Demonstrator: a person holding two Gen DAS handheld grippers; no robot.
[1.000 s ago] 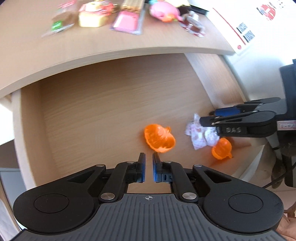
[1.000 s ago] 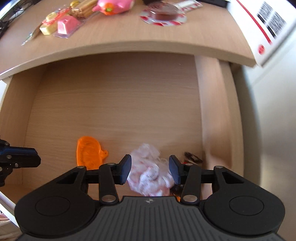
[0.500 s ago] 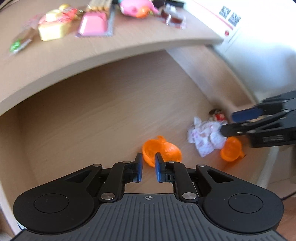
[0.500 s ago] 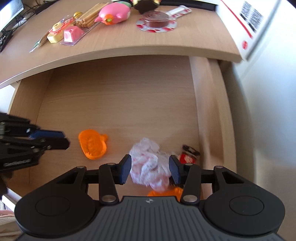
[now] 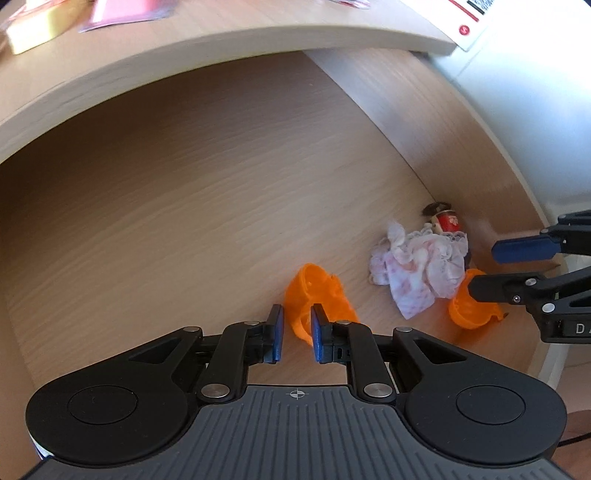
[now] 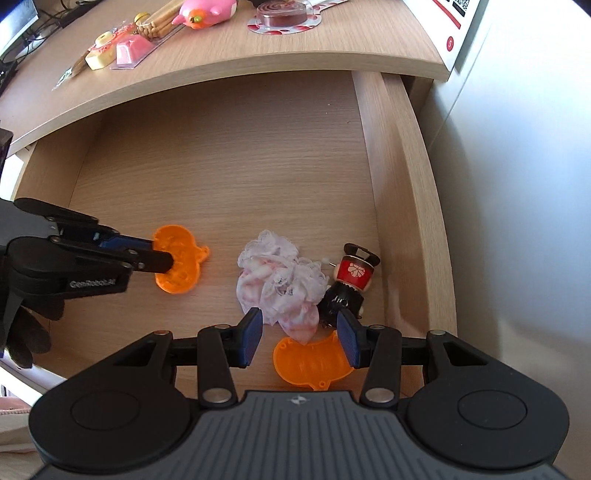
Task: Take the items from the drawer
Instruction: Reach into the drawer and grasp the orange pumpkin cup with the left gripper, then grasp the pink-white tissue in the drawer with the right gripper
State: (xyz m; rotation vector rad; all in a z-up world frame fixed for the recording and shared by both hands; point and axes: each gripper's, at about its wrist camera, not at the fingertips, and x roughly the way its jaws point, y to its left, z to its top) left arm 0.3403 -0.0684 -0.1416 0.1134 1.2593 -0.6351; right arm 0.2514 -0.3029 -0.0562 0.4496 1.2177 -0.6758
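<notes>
While the drawer (image 6: 402, 192) stands pulled out below the desk top (image 6: 229, 55), the left gripper (image 5: 294, 336) is seen low at centre of its own view, its blue pads narrowly parted around the near edge of an orange pumpkin-shaped piece (image 5: 317, 295); whether the pads actually press on it cannot be told. In the right wrist view the same gripper (image 6: 162, 254) enters from the left edge, its tips overlapping that orange piece (image 6: 181, 264) at left of centre. The right gripper (image 6: 300, 339) is held wide apart at lower centre, above a crumpled pink-and-white lace cloth (image 6: 280, 280) and a second orange pumpkin piece (image 6: 310, 360), nothing being gripped. A small figurine in black with a red head (image 6: 351, 280) lies touching the cloth's right side, near the drawer's right wall. Snack packets and a pink toy (image 6: 207, 11) are noted along the upper edge, on the desk top.
</notes>
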